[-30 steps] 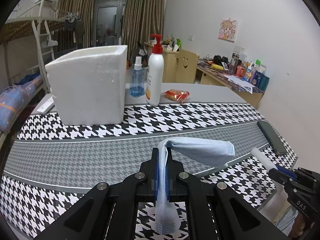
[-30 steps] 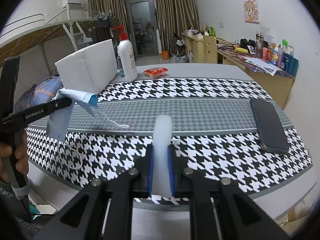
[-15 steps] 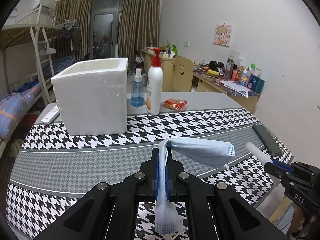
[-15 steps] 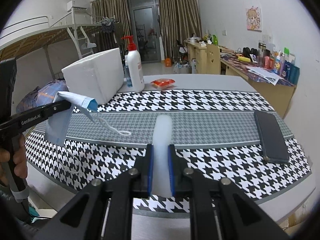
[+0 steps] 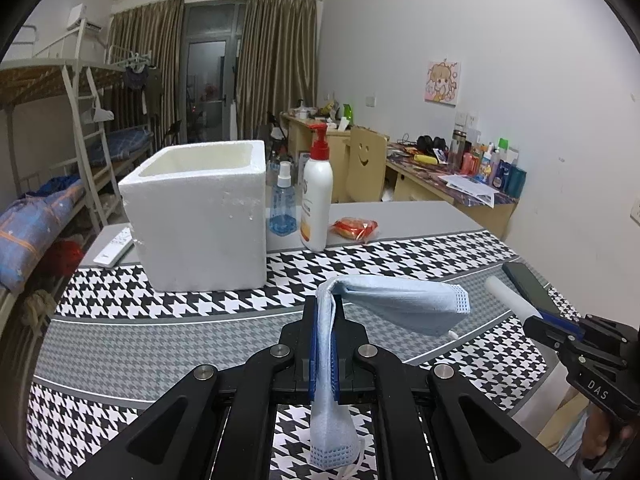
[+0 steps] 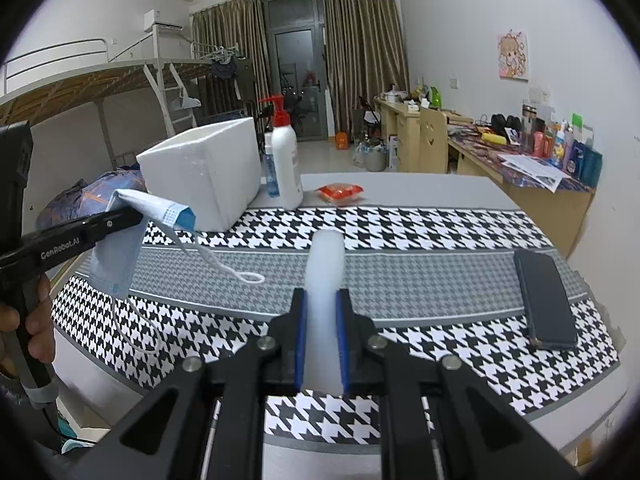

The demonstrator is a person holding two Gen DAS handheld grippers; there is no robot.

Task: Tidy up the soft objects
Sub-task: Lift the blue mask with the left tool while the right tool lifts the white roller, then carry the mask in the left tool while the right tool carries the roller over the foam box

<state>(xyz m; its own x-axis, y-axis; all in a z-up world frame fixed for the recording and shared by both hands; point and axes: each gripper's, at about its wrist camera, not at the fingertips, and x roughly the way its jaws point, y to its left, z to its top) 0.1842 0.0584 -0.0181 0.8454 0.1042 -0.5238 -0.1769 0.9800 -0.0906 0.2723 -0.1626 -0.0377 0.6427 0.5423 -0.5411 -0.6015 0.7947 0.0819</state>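
Note:
My left gripper [image 5: 325, 308] is shut on a light blue face mask [image 5: 400, 300], held above the houndstooth table; the mask drapes over the fingers and its ear loops dangle. In the right wrist view the mask [image 6: 132, 232] hangs at the left from the left gripper [image 6: 132, 216]. My right gripper [image 6: 323, 300] is shut on a white foam stick [image 6: 326, 264] that points forward over the table; it also shows in the left wrist view [image 5: 508, 296]. An open white foam box [image 5: 200, 212] stands at the back left of the table, its top lower than the mask.
A pump bottle [image 5: 316, 196], a blue spray bottle [image 5: 283, 204] and a red snack packet [image 5: 354, 229] stand right of the box. A dark phone [image 6: 544, 300] lies near the table's right edge. A remote [image 5: 114, 246] lies left of the box. A bunk bed [image 5: 60, 140] stands at left.
Both grippers have risen with their loads; the box's open top now shows in the left wrist view. Both grips are unchanged.

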